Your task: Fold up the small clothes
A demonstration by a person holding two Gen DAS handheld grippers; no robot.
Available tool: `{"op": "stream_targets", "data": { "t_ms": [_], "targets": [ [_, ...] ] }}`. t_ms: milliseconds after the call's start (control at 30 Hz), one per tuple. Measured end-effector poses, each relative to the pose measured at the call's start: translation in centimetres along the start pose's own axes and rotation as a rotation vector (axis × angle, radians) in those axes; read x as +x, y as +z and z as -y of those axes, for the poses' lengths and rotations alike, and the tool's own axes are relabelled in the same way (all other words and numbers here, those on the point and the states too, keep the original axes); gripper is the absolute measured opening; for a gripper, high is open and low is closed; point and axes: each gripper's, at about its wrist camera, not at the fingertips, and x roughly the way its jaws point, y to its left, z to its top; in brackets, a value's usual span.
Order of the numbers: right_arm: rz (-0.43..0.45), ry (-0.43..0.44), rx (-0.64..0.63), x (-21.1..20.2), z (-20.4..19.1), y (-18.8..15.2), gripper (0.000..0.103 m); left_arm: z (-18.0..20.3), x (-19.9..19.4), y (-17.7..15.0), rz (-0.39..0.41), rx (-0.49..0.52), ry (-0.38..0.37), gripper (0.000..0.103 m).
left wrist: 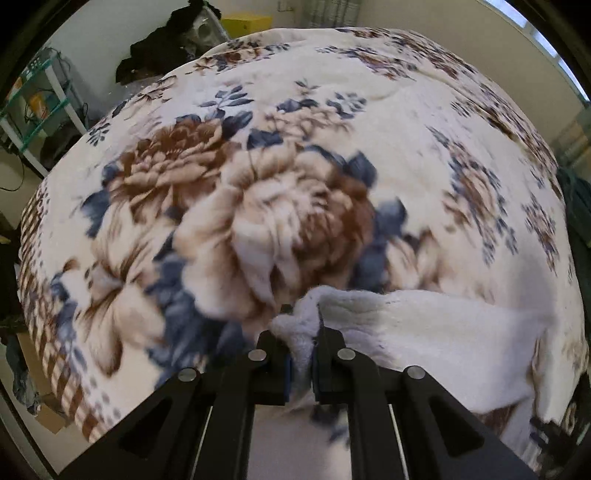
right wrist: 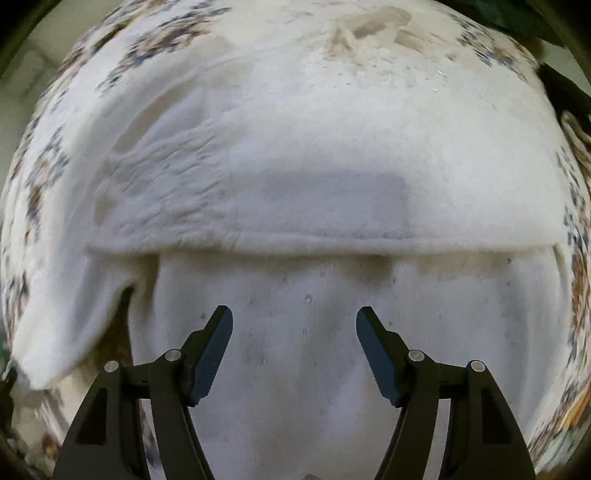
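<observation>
A small white fleece garment [right wrist: 314, 192] lies on a floral blanket [left wrist: 258, 184] that covers a bed. In the right wrist view its far part is folded over the near part, with the fold's edge running across the middle. My right gripper [right wrist: 294, 323] is open and empty just above the near part of the garment. My left gripper [left wrist: 301, 325] is shut on a corner of the white garment [left wrist: 424, 332], which stretches off to the right over the blanket.
The blanket [right wrist: 155, 40] spreads past the garment on all sides. Left of the bed stand a green and white shelf [left wrist: 40, 99] and dark clothes heaped at the far wall [left wrist: 166, 40]. A yellow box [left wrist: 245, 24] stands behind the bed.
</observation>
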Motion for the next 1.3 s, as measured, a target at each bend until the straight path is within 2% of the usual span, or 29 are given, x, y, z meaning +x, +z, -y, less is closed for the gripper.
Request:
{"op": "stream_targets", "data": {
  "t_ms": [100,167,200,233,267,333,367,467,567,633,700,733,767,867,933,1000,1033,1100,1200,1300],
  "targets": [
    [-0.029,-0.002,0.067,0.4,1.1,-0.8,0.071,-1.0,0.8,-0.2,-0.047,-0.105,-0.057,0.012],
    [-0.050,0.009,0.094,-0.1,3.3,-1.7,0.071,-2.3,0.8,-1.2,-0.089,-0.204,-0.105,0.026],
    [-0.051,0.015,0.096,-0.4,4.1,-2.0,0.071,-2.8,0.3,-1.5,-0.092,-0.242,-0.116,0.028],
    [-0.049,0.023,0.094,-1.0,5.3,-2.5,0.071,-3.7,-0.4,-2.5,-0.092,-0.296,-0.134,0.035],
    [-0.048,0.032,0.095,-1.0,5.2,-2.3,0.071,-4.7,-0.9,-3.5,-0.091,-0.362,-0.156,0.047],
    [-0.047,0.058,0.102,-2.1,7.7,-3.2,0.071,-6.1,-1.7,-5.7,-0.089,-0.488,-0.228,0.064],
    [-0.046,0.063,0.106,-2.5,8.9,-3.7,0.071,-6.6,-1.8,-6.9,-0.085,-0.552,-0.292,0.064],
    [-0.025,0.080,0.128,-4.1,13.0,-5.6,0.072,-6.2,-0.2,-8.7,-0.122,-0.650,-0.399,0.065],
    [0.026,0.044,0.172,-5.1,15.3,-6.3,0.072,-5.1,2.9,-8.5,-0.145,-0.704,-0.432,0.065],
    [0.073,0.005,0.209,-5.6,16.6,-6.8,0.072,-4.3,4.3,-7.5,-0.125,-0.724,-0.407,0.064],
    [0.097,-0.051,0.240,-6.6,19.1,-7.5,0.077,-3.6,4.1,-6.4,-0.037,-0.719,-0.346,0.060],
    [0.104,-0.060,0.256,-6.7,19.2,-7.6,0.080,-3.1,3.6,-5.7,0.013,-0.695,-0.326,0.022],
    [0.111,-0.063,0.272,-7.3,20.9,-8.0,0.080,-2.5,3.0,-4.6,0.042,-0.645,-0.287,0.007],
    [0.113,-0.071,0.297,-7.5,21.4,-8.7,0.080,-1.6,0.8,-1.6,0.144,-0.571,-0.239,0.006],
    [0.119,-0.089,0.317,-8.5,24.6,-9.6,0.080,-1.2,0.2,0.0,0.174,-0.539,-0.249,0.006],
    [0.104,-0.115,0.332,-9.0,27.5,-10.5,0.093,-0.2,-0.9,1.7,0.208,-0.487,-0.245,0.006],
    [0.095,-0.129,0.333,-8.6,26.7,-10.2,0.103,0.4,-1.5,2.3,0.221,-0.458,-0.244,0.006],
    [0.079,-0.164,0.316,-8.7,28.2,-10.5,0.103,2.1,-3.0,3.3,0.253,-0.396,-0.244,0.006],
    [0.084,-0.200,0.288,-9.8,31.6,-11.3,0.103,6.6,-6.2,3.9,0.296,-0.256,-0.244,0.006],
    [0.096,-0.171,0.286,-10.6,34.0,-11.0,0.103,12.1,-9.1,3.4,0.324,-0.100,-0.237,0.006]
  ]
}}
